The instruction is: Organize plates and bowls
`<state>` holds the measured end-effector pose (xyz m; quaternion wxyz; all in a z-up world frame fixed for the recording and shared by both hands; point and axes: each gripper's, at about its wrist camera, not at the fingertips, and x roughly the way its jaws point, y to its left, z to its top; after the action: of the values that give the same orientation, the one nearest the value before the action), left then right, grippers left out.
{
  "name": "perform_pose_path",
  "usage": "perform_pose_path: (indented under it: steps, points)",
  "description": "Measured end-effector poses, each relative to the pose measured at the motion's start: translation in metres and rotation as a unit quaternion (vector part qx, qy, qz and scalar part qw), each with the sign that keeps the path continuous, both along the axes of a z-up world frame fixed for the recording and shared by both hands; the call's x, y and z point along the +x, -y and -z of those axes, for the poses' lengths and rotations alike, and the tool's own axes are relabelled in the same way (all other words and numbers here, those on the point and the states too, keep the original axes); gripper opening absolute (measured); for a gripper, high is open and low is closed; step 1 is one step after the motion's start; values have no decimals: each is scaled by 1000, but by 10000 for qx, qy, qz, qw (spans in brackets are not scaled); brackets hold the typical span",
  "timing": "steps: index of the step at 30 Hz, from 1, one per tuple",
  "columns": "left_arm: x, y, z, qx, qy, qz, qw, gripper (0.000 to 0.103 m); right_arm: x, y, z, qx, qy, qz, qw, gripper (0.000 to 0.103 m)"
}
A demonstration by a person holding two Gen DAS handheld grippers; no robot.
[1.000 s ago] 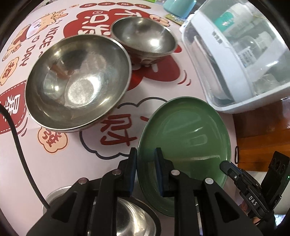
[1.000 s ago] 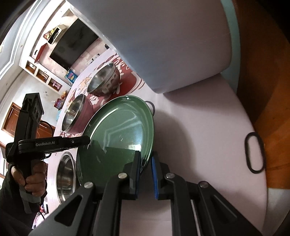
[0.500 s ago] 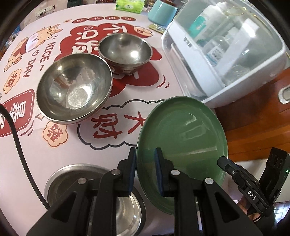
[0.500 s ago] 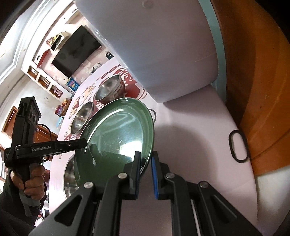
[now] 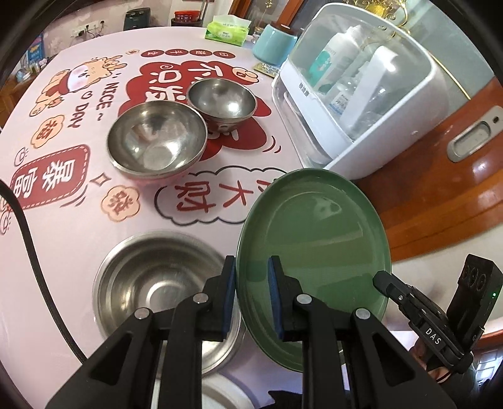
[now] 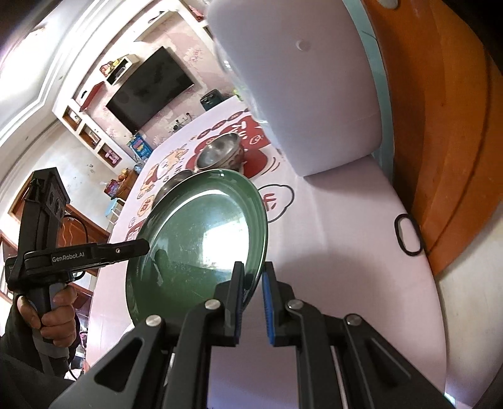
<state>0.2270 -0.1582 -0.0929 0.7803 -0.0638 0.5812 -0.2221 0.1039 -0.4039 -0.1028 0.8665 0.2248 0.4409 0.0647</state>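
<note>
A green plate (image 5: 314, 239) hangs tilted above the table, held by both grippers at opposite rims. My left gripper (image 5: 251, 277) is shut on its left rim; the right gripper (image 5: 405, 295) shows at the plate's lower right edge. In the right wrist view my right gripper (image 6: 253, 283) is shut on the green plate (image 6: 201, 239) at its right rim, and the left gripper (image 6: 125, 248) touches the far rim. Three steel bowls rest on the table: a large one (image 5: 147, 283) below the plate, a middle one (image 5: 157, 144) and a small one (image 5: 220, 103) farther back.
A white cabinet with a clear lid (image 5: 355, 94) stands on the table at the right. A teal cup (image 5: 273, 44) and a tissue pack (image 5: 226, 30) sit at the far edge. A black cable (image 5: 28, 239) crosses the left. A black loop (image 6: 407, 234) lies near the table's edge.
Both grippers have lifted the green plate higher and pulled back; the bowls and the cabinet look smaller, and the large steel bowl below the plate has come fully into view.
</note>
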Motion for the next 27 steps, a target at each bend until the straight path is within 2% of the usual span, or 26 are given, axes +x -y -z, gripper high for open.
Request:
perform_pose_path:
  steps: [10, 20, 27]
  points:
    - [-49, -27, -20, -116, 222, -308, 9992, 17, -28, -26, -27, -262, 369, -361, 9983, 11]
    - [-95, -60, -24, -216, 297, -606, 9975, 18, -58, -59, -42, -616, 656, -763, 9930, 11]
    - [-120, -85, -19, -185, 211, -745, 9968, 18, -73, -81, -38, -662, 566, -934, 9918, 12]
